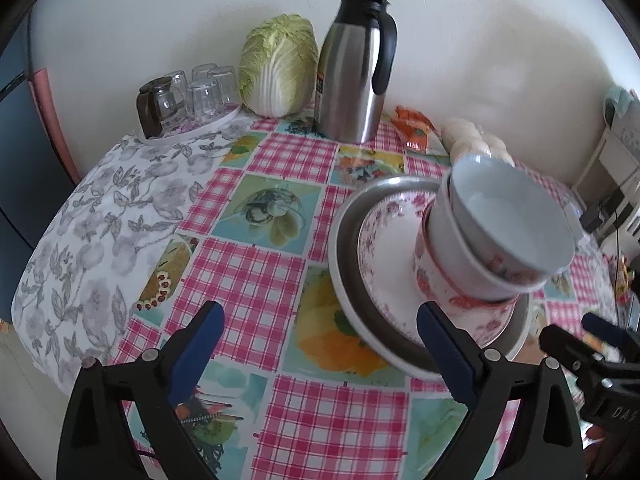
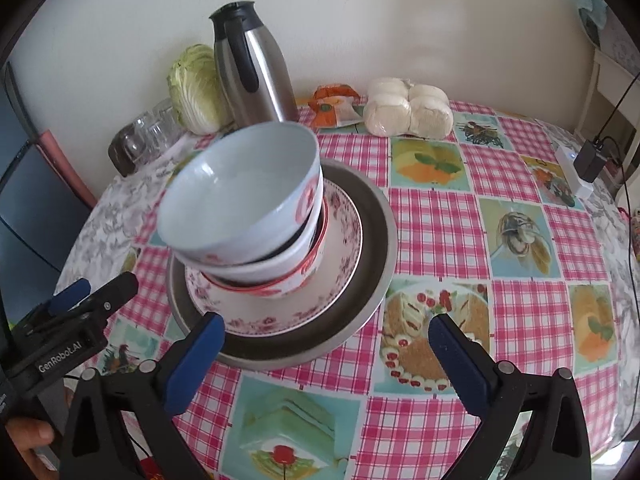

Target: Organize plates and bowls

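A stack stands on the table: a large metal plate (image 2: 376, 248), a floral pink-rimmed plate (image 2: 340, 264) on it, and three nested white bowls with red marks, the top bowl (image 2: 236, 196) tilted. The stack also shows in the left wrist view, with the metal plate (image 1: 344, 256), the floral plate (image 1: 384, 248) and the top bowl (image 1: 516, 216). My left gripper (image 1: 320, 344) is open and empty, just left of the stack. My right gripper (image 2: 326, 356) is open and empty, in front of the stack. Each gripper shows in the other's view: the right gripper (image 1: 588, 336), the left gripper (image 2: 92, 296).
At the back by the wall stand a steel thermos jug (image 2: 256, 68), a napa cabbage (image 2: 196, 88), a tray of glasses (image 1: 192, 96), an orange packet (image 2: 332, 108) and bagged buns (image 2: 408, 108). A power strip with a charger (image 2: 580, 168) lies at the right edge.
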`<state>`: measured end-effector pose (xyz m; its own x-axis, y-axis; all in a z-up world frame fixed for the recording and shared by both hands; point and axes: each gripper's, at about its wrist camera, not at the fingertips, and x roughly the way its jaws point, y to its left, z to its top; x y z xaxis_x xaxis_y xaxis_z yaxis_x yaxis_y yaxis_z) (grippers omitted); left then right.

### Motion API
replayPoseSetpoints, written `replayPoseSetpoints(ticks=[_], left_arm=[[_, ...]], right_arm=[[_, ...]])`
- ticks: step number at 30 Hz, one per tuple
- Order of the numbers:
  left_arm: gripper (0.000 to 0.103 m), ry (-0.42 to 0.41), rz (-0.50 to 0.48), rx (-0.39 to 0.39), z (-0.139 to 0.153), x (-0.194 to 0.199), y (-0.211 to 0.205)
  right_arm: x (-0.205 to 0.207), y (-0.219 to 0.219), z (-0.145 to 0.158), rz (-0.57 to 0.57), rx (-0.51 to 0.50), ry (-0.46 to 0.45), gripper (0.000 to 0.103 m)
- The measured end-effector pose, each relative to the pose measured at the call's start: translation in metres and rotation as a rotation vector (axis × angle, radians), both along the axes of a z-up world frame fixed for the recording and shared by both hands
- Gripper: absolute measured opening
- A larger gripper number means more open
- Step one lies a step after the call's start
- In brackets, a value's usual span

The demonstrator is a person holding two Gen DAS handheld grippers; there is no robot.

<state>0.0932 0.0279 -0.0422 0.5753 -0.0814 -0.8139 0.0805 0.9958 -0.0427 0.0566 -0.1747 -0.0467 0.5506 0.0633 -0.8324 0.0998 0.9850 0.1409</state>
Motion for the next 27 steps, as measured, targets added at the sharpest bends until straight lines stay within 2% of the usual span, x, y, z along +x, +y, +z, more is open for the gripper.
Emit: replayPoseSetpoints(ticks=[4, 10, 27], left_arm=[[0.098, 0.011, -0.029, 0.043, -0.012, -0.003, -0.001], [0.098, 0.014, -0.05, 0.01, -0.018, -0.004, 0.003], [0.098, 0.014, -0.127, 0.038, -0.023, -0.007, -0.012]], right_arm=[[-0.001, 0.005, -0.005, 0.013, -0.024, 0.015, 0.103], [0.001, 0.009, -0.012, 0.03, -0.045, 0.047, 0.103], [0.004, 0.01, -0.018, 0.047, -0.086, 0.093, 0.103]])
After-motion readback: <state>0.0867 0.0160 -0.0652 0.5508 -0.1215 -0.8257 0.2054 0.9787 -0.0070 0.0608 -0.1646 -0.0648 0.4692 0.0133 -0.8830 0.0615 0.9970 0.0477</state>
